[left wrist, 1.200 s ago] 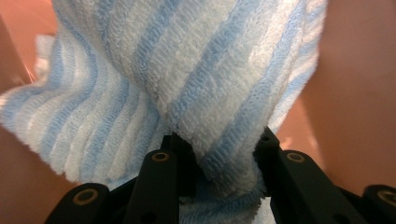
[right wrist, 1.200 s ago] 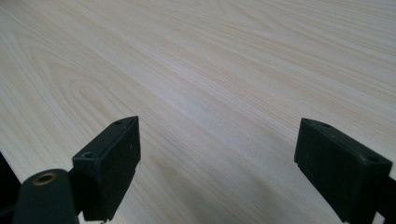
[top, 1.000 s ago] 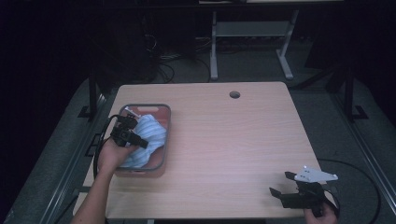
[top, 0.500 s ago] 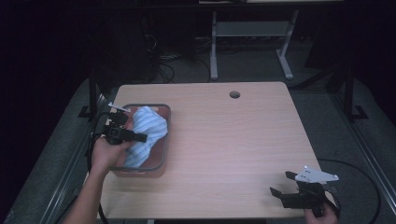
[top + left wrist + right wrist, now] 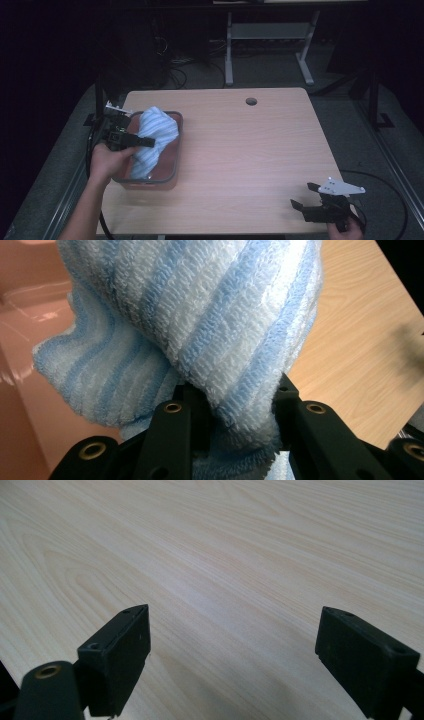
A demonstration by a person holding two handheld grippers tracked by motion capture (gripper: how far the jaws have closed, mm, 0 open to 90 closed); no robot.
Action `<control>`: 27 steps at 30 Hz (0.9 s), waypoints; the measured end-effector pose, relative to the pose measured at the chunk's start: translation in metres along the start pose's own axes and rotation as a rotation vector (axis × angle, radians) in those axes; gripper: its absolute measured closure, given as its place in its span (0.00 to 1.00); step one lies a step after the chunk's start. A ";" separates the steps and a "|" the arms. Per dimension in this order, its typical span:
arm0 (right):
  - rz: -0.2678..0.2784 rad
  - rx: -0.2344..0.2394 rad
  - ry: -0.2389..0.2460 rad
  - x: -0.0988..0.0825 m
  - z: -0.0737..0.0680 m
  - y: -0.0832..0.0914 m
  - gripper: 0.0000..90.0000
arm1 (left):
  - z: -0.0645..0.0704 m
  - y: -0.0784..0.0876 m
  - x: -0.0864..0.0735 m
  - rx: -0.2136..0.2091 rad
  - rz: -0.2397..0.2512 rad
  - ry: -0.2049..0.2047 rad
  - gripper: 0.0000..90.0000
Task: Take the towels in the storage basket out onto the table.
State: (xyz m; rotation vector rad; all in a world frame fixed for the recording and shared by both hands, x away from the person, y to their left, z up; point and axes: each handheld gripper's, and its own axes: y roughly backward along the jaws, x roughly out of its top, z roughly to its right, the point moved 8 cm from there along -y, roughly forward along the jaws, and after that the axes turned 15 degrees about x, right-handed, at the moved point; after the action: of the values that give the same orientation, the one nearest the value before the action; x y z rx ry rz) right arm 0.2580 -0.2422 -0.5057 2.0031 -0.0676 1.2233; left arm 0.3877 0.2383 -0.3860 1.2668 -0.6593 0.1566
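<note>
So far we've got the left gripper (image 5: 142, 142) clamped on the blue striped towel (image 5: 155, 137), bunched above the pink bin (image 5: 172, 172) at left of frame, not clear of it yet, right gripper (image 5: 302, 197) idling wide open lower right.

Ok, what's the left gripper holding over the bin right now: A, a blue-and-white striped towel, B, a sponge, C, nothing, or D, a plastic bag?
A: the left gripper is shut on the striped towel, which bunches between its fingers above the bin.
</note>
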 end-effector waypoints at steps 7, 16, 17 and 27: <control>-0.001 0.002 0.011 0.000 0.000 -0.001 0.16 | 0.006 0.009 0.011 -0.010 0.033 0.009 0.78; -0.002 0.004 0.013 0.001 0.000 -0.001 0.16 | 0.012 0.020 0.023 0.000 0.056 0.012 0.78; -0.002 0.003 0.013 0.001 0.000 -0.001 0.16 | 0.013 0.022 0.025 0.003 0.059 0.010 0.78; -0.003 0.009 0.016 0.002 -0.001 -0.003 0.16 | 0.020 0.031 0.037 0.017 0.070 0.006 0.77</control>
State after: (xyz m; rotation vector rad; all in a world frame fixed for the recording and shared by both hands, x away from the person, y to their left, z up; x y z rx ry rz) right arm 0.2590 -0.2389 -0.5056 2.0001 -0.0511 1.2394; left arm 0.3960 0.2206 -0.3372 1.2596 -0.6993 0.2240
